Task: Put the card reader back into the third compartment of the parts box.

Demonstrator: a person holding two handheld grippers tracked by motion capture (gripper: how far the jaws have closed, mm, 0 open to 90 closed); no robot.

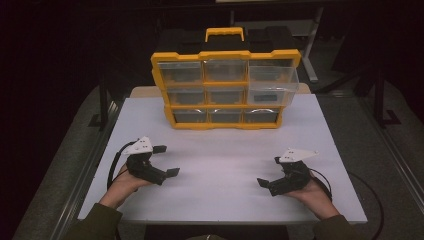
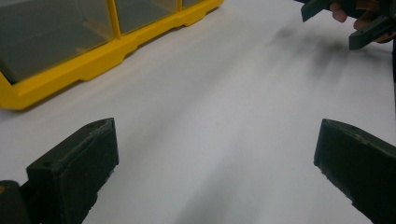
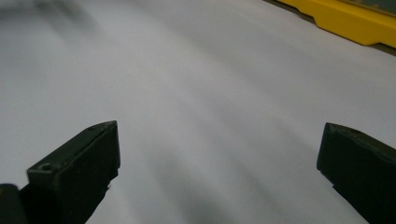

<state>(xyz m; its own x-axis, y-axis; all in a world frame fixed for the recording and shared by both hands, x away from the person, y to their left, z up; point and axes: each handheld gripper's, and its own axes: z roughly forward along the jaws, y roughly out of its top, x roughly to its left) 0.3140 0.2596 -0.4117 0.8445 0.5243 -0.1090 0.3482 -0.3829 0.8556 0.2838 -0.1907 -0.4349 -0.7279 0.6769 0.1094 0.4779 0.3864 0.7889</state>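
A yellow organizer box [image 1: 225, 89] with clear drawers in three rows stands upright at the back of the white table [image 1: 220, 150]. Its top-right drawer [image 1: 272, 85] sticks out toward me. My left gripper [image 1: 166, 161] rests open at the front left of the table, with nothing between its jaws. My right gripper [image 1: 270, 171] rests open at the front right, also holding nothing. The left gripper view has the box's yellow base [image 2: 93, 60] at upper left and the right gripper [image 2: 345, 23] at the top right. In the right gripper view the box's base [image 3: 350, 21] lies at the upper right.
The box has a yellow carry handle [image 1: 224, 34] on top. Bare white tabletop stretches between the grippers and the box. Dark floor and table legs [image 1: 312, 50] surround the table; its front edge runs just below my hands.
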